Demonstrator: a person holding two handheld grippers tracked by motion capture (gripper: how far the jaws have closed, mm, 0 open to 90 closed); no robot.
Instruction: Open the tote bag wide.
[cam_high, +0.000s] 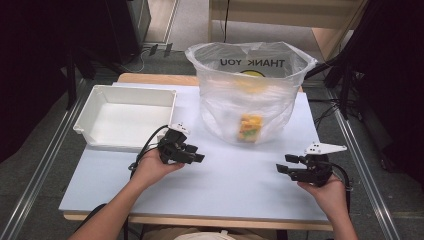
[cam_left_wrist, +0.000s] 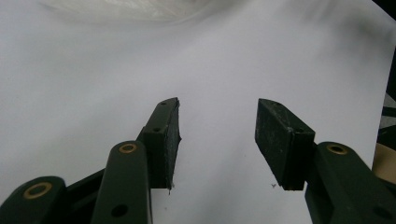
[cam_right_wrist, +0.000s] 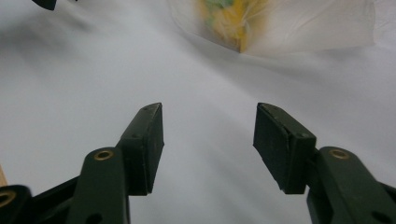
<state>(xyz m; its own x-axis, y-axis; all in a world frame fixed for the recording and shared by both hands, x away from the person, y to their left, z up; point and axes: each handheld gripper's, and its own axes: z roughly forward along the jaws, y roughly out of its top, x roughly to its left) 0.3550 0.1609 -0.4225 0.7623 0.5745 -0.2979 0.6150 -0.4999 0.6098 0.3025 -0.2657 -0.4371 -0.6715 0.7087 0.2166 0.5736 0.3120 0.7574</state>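
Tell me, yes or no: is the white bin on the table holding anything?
No: in the high view the white bin shows only its bare white floor and walls.

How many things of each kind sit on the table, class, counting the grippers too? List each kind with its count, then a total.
Plastic bag: 1
Yellow packet inside the bag: 1
White bin: 1
Grippers: 2, the left gripper and the right gripper, both open with nothing between the jaws
Total: 5

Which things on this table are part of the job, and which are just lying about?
In the job:
- plastic bag, open, upright
- yellow packet inside it
- left tool, open, empty
- right tool, open, empty

Lying about:
- white bin, empty, left of the bag
- cables on the floor beyond
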